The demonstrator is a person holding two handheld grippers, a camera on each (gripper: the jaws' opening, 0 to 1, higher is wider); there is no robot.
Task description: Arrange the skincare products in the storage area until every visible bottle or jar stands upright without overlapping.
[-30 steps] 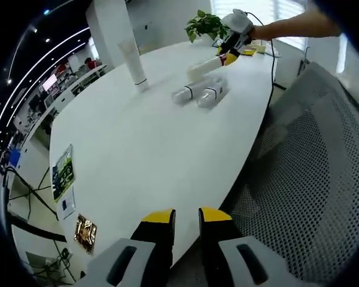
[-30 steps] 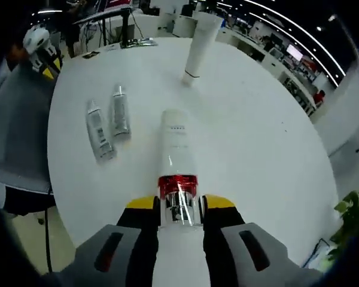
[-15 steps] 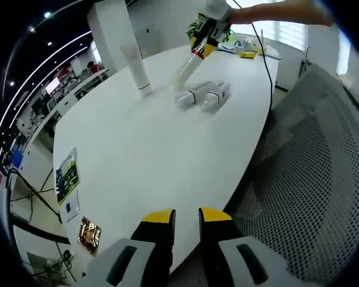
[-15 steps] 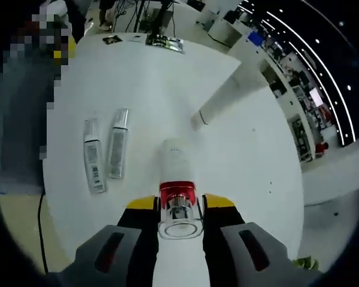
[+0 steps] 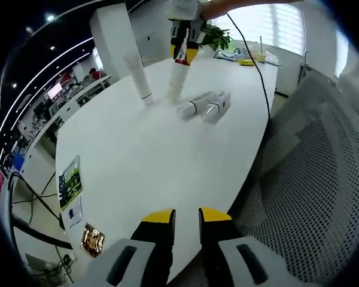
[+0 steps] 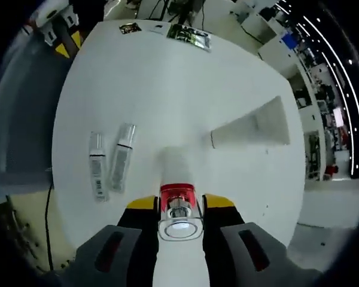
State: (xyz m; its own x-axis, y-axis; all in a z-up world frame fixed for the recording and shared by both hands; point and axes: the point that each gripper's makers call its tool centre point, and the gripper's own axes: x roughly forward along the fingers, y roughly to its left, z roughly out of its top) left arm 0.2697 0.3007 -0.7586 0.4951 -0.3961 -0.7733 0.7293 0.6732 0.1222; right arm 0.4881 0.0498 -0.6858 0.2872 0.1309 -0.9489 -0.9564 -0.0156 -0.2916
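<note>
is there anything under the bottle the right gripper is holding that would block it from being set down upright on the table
Nothing visible does. The right gripper holds the red-collared bottle nearly upright over bare table. The two small bottles lie off to one side, and the white tube stands apart on the other.

Each gripper is built of grey moulded jaws with dark slots, tipped in yellow: left gripper (image 5: 186, 216), right gripper (image 6: 180, 203).
</note>
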